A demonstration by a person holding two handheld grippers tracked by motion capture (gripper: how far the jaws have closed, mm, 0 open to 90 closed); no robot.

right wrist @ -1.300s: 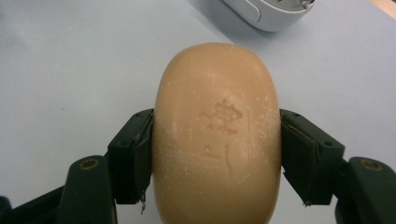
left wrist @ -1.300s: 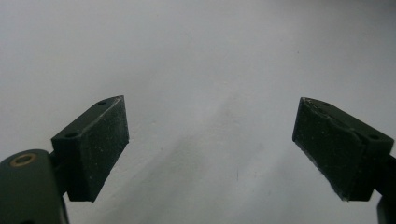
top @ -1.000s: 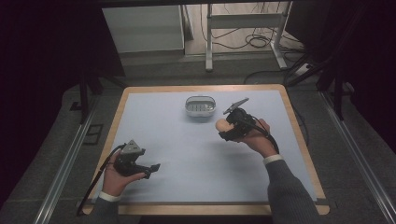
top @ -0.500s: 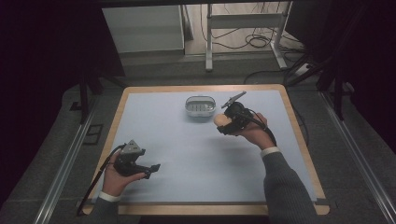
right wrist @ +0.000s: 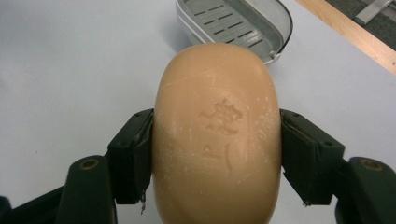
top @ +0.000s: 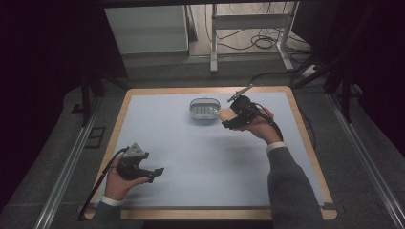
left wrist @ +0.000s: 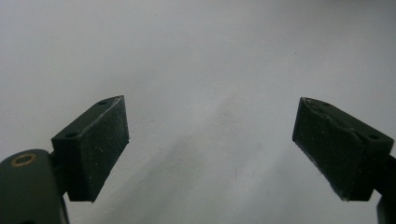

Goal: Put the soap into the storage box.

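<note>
The tabletop (top: 191, 157) spans the middle of the high view. At its upper centre sits the grey soap dish (top: 204, 109), not yet filled. Just right of it the right gripper (top: 228, 118) hangs with its jaws pinching the bar of soap (right wrist: 217, 135) by its long sides, so pickup looks done and placing remains. The bar's long axis runs along the jaws, pointing toward the dish. At lower left the left gripper (top: 157, 172) rests, jaws spread on nothing
</note>
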